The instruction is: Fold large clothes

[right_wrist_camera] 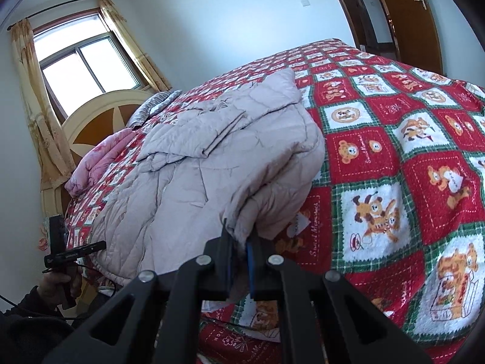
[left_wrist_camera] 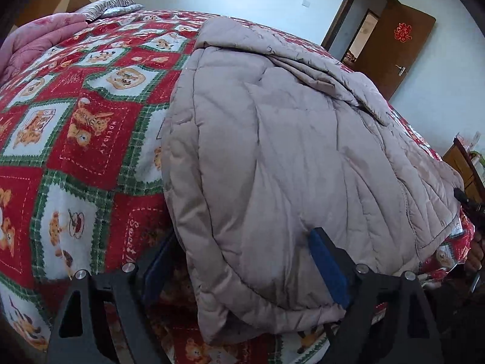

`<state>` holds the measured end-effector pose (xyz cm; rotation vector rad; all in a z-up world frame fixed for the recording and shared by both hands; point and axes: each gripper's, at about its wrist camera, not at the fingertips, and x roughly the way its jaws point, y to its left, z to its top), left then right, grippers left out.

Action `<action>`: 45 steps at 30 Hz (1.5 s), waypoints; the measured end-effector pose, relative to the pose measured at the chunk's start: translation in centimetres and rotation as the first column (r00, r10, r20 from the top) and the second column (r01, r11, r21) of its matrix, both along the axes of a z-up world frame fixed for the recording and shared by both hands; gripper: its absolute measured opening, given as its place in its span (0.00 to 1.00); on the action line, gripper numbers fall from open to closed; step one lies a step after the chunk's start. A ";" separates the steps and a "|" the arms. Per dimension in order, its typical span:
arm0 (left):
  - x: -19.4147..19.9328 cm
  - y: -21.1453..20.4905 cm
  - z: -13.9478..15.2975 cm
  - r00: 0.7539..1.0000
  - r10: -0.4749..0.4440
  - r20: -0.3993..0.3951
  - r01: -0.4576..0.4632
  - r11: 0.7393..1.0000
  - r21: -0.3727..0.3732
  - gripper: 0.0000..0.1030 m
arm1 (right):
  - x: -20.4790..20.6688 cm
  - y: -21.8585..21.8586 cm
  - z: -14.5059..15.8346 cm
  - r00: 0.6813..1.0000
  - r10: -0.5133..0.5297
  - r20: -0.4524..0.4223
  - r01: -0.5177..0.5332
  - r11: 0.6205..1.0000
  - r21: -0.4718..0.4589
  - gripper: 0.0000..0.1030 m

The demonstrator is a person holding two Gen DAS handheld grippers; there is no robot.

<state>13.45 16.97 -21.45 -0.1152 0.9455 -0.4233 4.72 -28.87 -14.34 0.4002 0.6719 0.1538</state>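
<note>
Padded beige quilted coat lies folded on the bed's red-and-green bear-print cover. Right hand-held gripper is clamped on its edge; left hand-held gripper stands apart around its hem.

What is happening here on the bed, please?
A person with a gripper in each hand is folding a large padded beige coat that lies on the bed's red teddy-bear blanket. The right gripper is shut on a bunched edge of the coat. The left gripper is open, its fingers on either side of the coat's near edge, not clamped. The coat is already partly folded over itself. A pink quilt lies near the headboard.
</note>
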 end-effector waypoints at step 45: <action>31.3 -10.4 8.5 0.980 0.100 0.173 -0.131 0.975 0.179 0.51 | 30.7 -11.0 5.5 0.932 -0.361 0.035 0.356 0.929 0.104 0.69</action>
